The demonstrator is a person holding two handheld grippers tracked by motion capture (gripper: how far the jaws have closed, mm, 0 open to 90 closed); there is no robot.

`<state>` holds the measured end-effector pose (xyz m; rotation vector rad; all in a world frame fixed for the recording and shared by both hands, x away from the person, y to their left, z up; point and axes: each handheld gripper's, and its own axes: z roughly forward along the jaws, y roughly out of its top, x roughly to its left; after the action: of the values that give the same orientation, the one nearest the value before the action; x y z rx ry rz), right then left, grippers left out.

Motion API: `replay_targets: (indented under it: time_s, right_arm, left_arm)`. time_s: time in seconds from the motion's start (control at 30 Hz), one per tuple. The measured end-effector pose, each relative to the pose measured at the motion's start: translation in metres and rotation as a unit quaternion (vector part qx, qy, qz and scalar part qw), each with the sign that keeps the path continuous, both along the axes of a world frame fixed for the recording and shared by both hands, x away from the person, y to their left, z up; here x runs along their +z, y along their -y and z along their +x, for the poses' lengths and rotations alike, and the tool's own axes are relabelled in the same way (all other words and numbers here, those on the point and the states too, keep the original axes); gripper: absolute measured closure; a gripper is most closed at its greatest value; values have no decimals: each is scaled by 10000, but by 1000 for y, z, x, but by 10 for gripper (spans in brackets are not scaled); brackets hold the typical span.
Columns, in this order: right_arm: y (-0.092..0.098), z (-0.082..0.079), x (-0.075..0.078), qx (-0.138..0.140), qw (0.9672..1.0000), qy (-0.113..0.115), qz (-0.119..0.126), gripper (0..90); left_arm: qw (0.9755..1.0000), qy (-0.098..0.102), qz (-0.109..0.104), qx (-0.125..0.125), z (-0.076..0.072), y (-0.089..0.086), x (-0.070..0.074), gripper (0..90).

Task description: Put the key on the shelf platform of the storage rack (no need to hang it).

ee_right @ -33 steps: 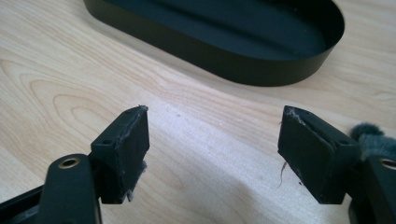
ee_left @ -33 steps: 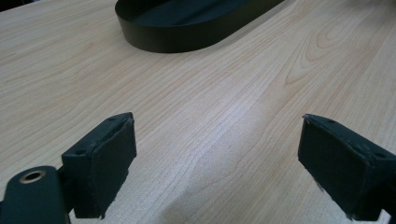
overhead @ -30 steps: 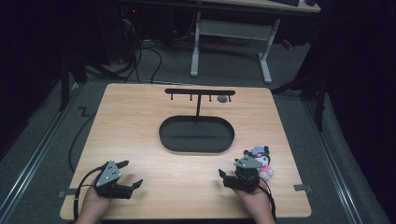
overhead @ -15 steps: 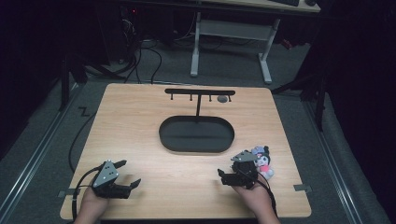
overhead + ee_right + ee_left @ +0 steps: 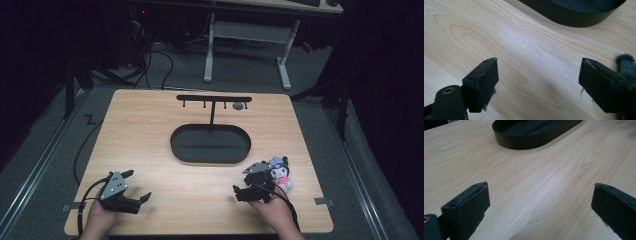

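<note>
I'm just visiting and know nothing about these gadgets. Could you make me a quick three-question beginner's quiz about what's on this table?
1. True or false: the left gripper holds the small plush doll with black ears.
2. The black oval tray is: A) empty, B) holding the doll, C) upside down.
3. Which gripper is nearest the doll?

Key:
1. False; its jaws are open over bare wooden table.
2. A.
3. The right gripper, also open.

Wooden table (image 5: 150, 135) bears black oval tray (image 5: 210, 144), plush toy (image 5: 280, 172).
</note>
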<state>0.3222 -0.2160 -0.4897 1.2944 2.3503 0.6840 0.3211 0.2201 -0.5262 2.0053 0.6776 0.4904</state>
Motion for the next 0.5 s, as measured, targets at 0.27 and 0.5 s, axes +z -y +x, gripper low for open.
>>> replay_targets:
  time_s: [0.27, 0.5]
  right_arm:
    - [-2, 3, 8, 19, 9997, -240, -13, 161]
    - [-4, 5, 13, 69, 9991, -410, -109, 159]
  left_arm:
    - [10000, 11, 57, -11, 0, 1, 0, 5]
    - [10000, 23, 79, 47, 0, 1, 0, 5]
